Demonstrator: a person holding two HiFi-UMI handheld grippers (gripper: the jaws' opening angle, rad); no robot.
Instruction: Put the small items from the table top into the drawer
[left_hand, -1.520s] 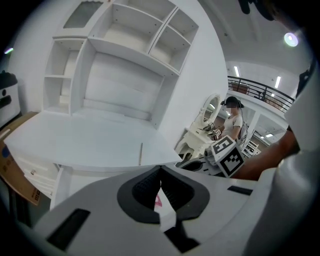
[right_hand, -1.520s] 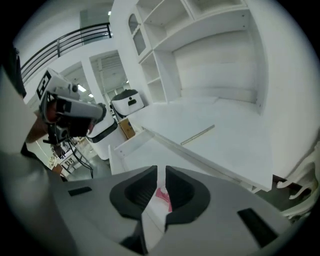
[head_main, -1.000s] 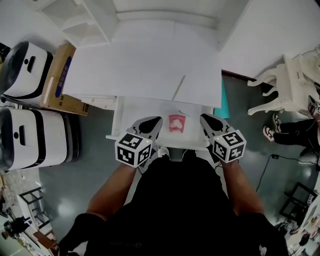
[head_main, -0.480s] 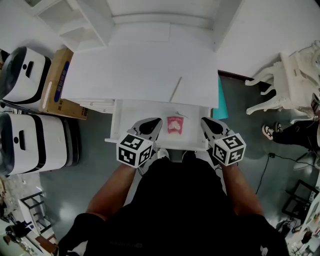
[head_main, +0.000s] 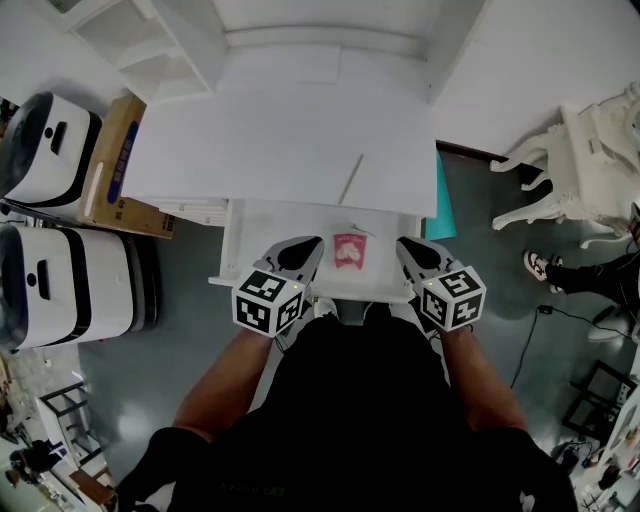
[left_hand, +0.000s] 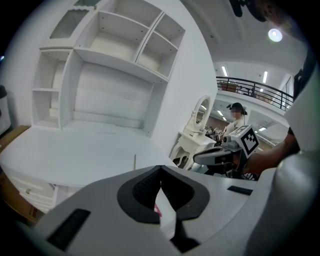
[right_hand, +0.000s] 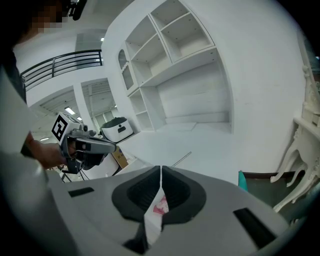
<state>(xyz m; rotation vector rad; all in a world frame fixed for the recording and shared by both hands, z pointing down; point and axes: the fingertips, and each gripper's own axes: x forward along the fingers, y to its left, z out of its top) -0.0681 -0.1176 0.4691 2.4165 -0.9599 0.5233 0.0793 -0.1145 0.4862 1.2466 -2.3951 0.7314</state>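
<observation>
The white desk (head_main: 290, 130) has its drawer (head_main: 268, 222) pulled out below the front edge. A small pink and white packet (head_main: 351, 249) lies flat inside it. One thin pale stick (head_main: 351, 178) rests on the table top, and it also shows as the stick (left_hand: 135, 161) and the stick (right_hand: 181, 158) in the gripper views. My left gripper (head_main: 305, 246) hovers at the drawer's front, left of the packet, jaws shut on nothing. My right gripper (head_main: 404, 246) is on the packet's right, also shut and empty. In its own view the left gripper (left_hand: 161, 173) has its tips touching, as does the right gripper (right_hand: 160, 173).
Two white machines (head_main: 45, 135) (head_main: 60, 285) and a cardboard box (head_main: 122, 160) stand on the floor at the left. A white ornate chair (head_main: 575, 170) is at the right, a teal object (head_main: 443, 205) beside the desk. White shelves (left_hand: 105, 65) rise behind the table top.
The right gripper has shifted slightly left, toward the packet. The left gripper and the packet have stayed put; the view itself moved a little early on.
</observation>
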